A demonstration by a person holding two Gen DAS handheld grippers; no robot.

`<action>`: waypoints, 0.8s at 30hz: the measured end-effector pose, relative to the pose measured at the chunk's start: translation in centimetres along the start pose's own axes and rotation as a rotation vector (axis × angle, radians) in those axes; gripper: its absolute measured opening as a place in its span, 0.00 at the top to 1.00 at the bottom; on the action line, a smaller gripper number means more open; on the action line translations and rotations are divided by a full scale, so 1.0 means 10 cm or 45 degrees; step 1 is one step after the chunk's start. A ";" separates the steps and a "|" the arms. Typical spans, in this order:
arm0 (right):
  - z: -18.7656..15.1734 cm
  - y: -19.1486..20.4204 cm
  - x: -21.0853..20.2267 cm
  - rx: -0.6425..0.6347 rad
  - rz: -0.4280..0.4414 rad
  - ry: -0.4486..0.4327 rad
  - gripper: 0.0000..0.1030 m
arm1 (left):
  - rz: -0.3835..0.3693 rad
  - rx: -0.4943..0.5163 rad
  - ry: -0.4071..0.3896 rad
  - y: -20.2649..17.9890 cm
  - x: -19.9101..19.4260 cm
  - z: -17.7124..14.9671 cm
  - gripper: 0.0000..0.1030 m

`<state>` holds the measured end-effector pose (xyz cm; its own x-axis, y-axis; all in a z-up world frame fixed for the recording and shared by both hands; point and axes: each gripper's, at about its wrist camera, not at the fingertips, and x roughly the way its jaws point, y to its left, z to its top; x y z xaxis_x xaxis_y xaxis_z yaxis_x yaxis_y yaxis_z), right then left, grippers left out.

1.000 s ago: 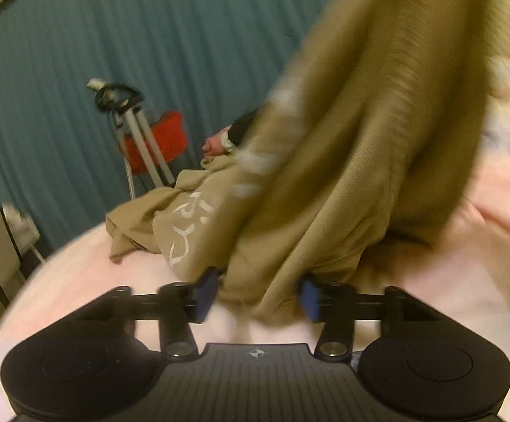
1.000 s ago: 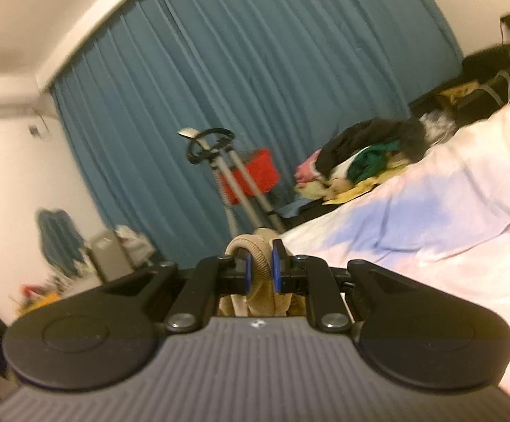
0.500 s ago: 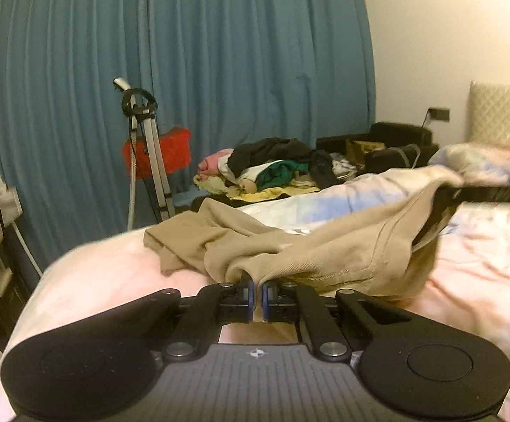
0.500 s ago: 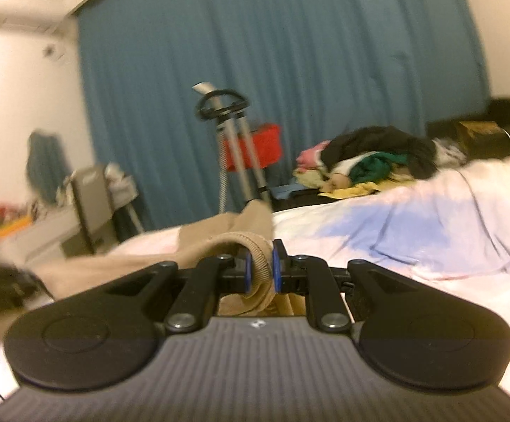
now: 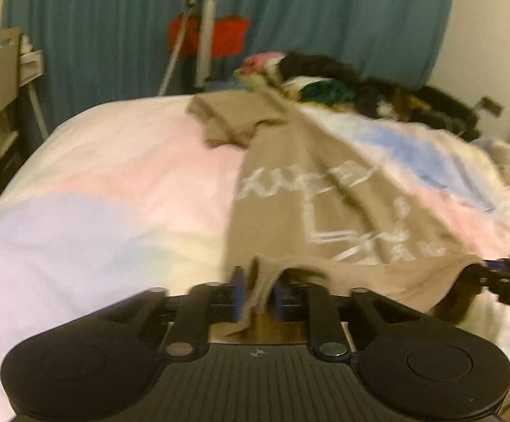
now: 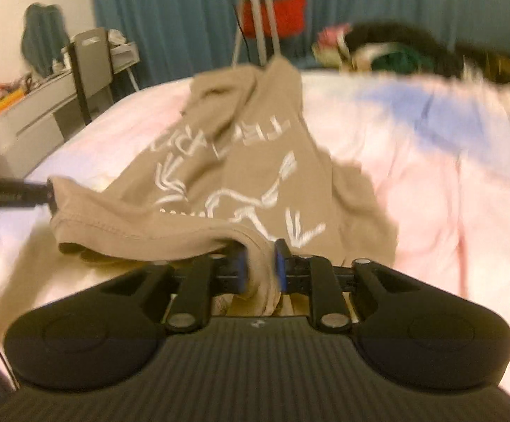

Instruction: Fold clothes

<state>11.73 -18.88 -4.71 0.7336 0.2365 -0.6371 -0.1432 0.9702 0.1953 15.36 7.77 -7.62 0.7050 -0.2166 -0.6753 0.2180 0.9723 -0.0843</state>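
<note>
Both claws, left point(image 5: 256, 295) and right point(image 6: 261, 269), just released the tan shirt point(image 5: 311, 190); clothes pile point(image 5: 311, 77) lies beyond.

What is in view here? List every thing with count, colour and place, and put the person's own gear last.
T-shirt: one, tan with white print, spread on the bed, near hem between both claws.
Bed cover: one, pastel pink, blue and yellow, under the shirt.
Clothes pile: one, black, green, pink and white, beyond the bed's far end.
Curtain: one, teal, back wall.
Tripod: one, silver, before the curtain.
Red object: one, behind the tripod.
Chair: one, grey, left of the bed.
Desk: one, grey, cluttered, far left.
Left claw: one, black with blue pads, jaws just opened, hem loose between them.
Right claw: one, same colours, jaws just opened, hem loose between them.
</note>
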 end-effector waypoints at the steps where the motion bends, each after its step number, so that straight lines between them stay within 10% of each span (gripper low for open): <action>1: 0.00 -0.05 0.04 0.046 -0.001 0.002 0.47 | 0.019 -0.008 0.001 0.03 -0.01 -0.02 0.44; 3: 0.01 -0.15 0.10 0.133 -0.004 0.003 0.30 | 0.024 -0.035 -0.004 0.10 -0.13 -0.02 0.37; 7: 0.02 -0.24 0.06 0.241 0.009 -0.036 0.31 | 0.039 -0.008 -0.070 0.05 -0.46 -0.08 0.23; 19: 0.07 -0.24 0.00 0.278 -0.004 -0.100 0.31 | -0.013 0.713 -0.278 -1.31 -0.57 -0.64 0.13; 24: 0.06 -0.24 0.00 0.278 -0.009 -0.105 0.31 | 0.236 1.053 -0.324 -1.79 -0.05 -1.01 0.17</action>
<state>12.50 -21.23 -4.76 0.7871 0.2158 -0.5779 0.0030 0.9355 0.3534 4.32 -8.67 -13.20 0.8846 -0.1705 -0.4341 0.4343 0.6405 0.6334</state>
